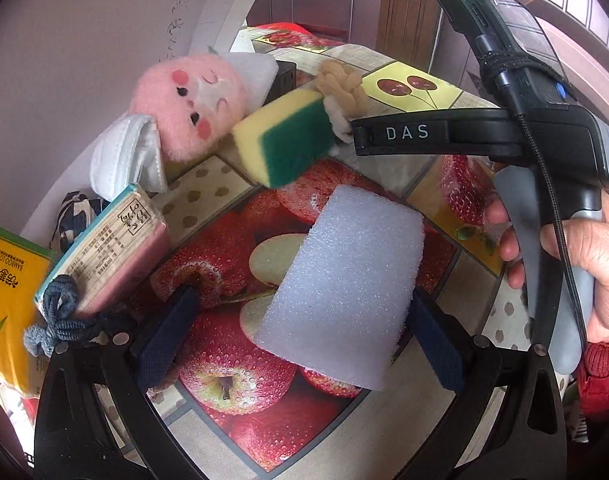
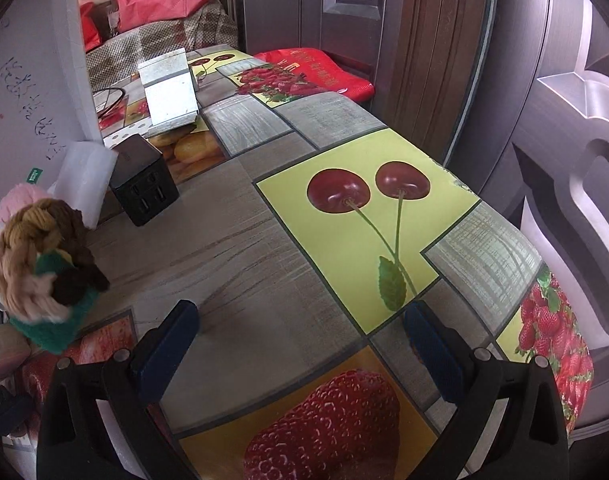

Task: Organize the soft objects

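Observation:
A white foam block [image 1: 340,280] lies tilted on the fruit-print tablecloth [image 1: 232,360] between the fingers of my left gripper [image 1: 304,320]. The gripper is open: the block touches the right pad and a wide gap separates it from the left pad. Against the wall are a pink plush [image 1: 188,108], a white face mask [image 1: 124,160], a yellow-and-green sponge [image 1: 288,136] and a beige rope knot [image 1: 340,84]. My right gripper [image 2: 300,320] is open and empty over the table, with the rope knot [image 2: 36,256] and sponge [image 2: 52,328] to its left.
Tissue packs [image 1: 104,252], a yellow pack [image 1: 12,292] and a grey hair tie [image 1: 56,312] sit at the left edge. A black charger cube [image 2: 144,184] and a metal stand [image 2: 170,92] stand further back. A hand [image 1: 584,260] holds the right gripper. A door [image 2: 504,80] is right of the table.

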A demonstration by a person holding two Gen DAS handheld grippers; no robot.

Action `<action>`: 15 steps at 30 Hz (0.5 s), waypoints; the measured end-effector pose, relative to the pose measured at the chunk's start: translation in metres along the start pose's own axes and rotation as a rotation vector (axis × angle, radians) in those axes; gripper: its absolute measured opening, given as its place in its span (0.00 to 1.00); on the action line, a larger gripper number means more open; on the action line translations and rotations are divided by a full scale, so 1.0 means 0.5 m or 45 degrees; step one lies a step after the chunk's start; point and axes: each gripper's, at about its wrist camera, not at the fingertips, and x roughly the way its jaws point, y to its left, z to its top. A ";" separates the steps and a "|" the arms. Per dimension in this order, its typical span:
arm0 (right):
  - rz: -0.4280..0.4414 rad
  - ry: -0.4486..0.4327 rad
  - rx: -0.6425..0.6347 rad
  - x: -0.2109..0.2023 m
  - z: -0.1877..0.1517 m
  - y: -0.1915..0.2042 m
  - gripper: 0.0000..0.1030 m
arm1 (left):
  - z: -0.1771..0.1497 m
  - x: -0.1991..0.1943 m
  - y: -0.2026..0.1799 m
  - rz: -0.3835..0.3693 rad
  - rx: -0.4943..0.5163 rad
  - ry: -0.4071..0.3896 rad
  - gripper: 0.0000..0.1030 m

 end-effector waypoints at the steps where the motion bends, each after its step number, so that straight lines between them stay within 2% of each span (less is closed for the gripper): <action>1: 0.000 0.000 0.000 0.000 0.000 0.000 1.00 | 0.000 0.000 0.000 0.000 0.000 0.000 0.99; 15: -0.010 0.001 -0.008 0.000 0.001 0.005 1.00 | 0.000 0.001 -0.002 -0.001 0.000 0.000 0.99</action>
